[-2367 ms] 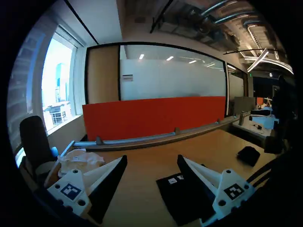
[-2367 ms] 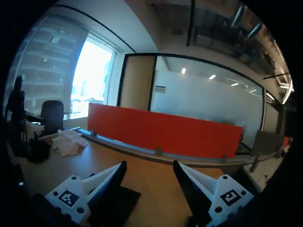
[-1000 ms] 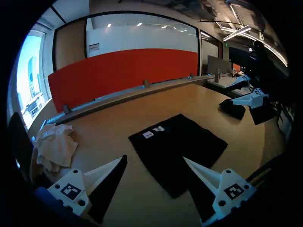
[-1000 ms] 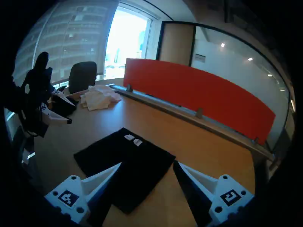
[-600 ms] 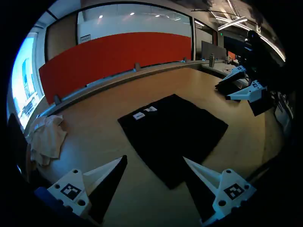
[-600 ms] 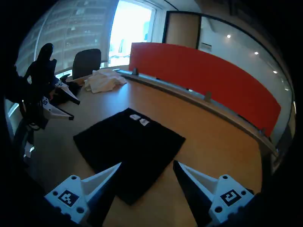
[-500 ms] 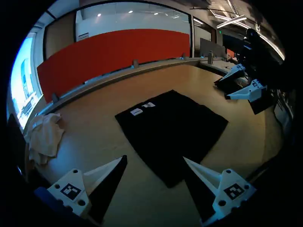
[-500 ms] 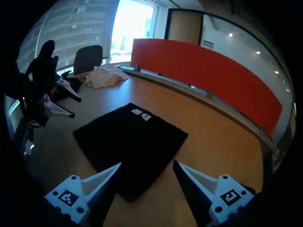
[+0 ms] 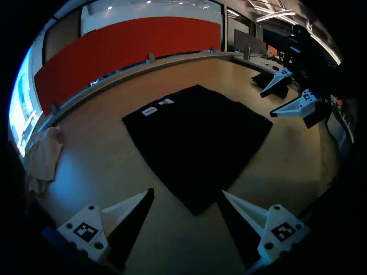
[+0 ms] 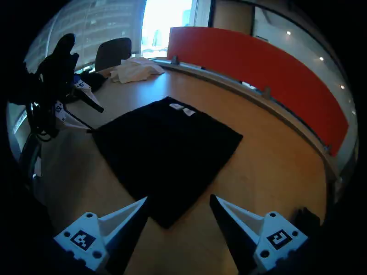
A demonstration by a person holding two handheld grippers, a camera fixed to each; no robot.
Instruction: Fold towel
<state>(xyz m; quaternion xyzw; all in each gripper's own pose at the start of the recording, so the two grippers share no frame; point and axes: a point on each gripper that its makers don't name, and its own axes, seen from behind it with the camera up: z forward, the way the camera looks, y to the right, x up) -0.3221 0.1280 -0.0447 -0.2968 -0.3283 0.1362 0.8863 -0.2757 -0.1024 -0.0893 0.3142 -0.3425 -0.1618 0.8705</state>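
Note:
A black towel [image 9: 197,133] lies spread flat on the wooden table [image 9: 105,156], with two small white tags [image 9: 157,106] near its far edge. In the left gripper view my left gripper [image 9: 186,201] stands open just above the towel's near corner, nothing between its fingers. The right gripper [image 9: 286,94] appears there at the far right, open, beside the towel's right corner. In the right gripper view the towel [image 10: 165,146] has its near corner just ahead of my open right gripper [image 10: 179,204]. The left gripper [image 10: 80,107] hangs open at the towel's left corner.
A crumpled white cloth [image 9: 41,158] lies at the table's left end, also visible as the white cloth [image 10: 137,68] near a dark office chair [image 10: 112,52]. A red partition [image 9: 128,46] on a metal rail borders the table's far side. A small dark object [image 9: 264,80] sits far right.
Both grippers have tilted down from looking across the room and moved in over the towel. The towel now lies larger and closer, a near corner between each pair of fingers.

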